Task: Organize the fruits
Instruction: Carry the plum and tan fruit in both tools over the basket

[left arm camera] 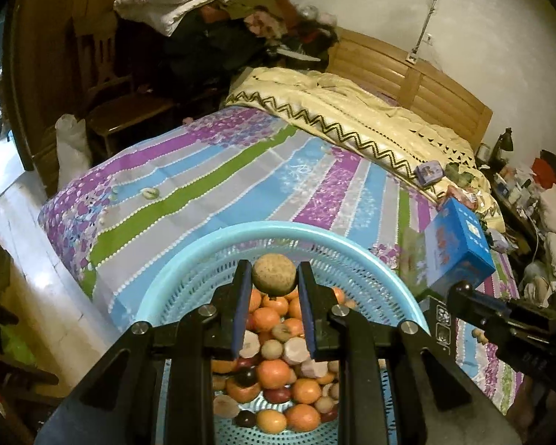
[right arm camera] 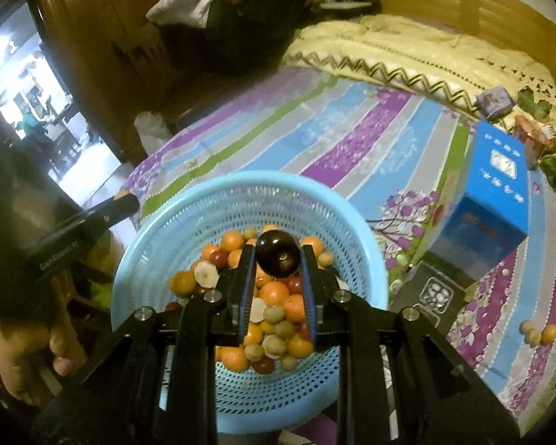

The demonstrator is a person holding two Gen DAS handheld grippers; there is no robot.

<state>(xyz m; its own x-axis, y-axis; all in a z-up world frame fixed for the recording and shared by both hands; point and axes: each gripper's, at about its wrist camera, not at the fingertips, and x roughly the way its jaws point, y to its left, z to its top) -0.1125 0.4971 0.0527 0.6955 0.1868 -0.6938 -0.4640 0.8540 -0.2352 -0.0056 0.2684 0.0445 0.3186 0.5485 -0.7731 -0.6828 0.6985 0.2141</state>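
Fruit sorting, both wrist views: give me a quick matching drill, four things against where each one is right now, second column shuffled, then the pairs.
Things:
1. tan round fruit
2. dark plum
3. blue basket
4. blue box

Places:
A. standing on the striped bedsheet, right of the basket
B. clamped in the right gripper
C. on the bed, holding mixed oranges and other fruit
D. clamped in the left gripper

Pairs: 1-D, 2-B, 3-C, 4-A
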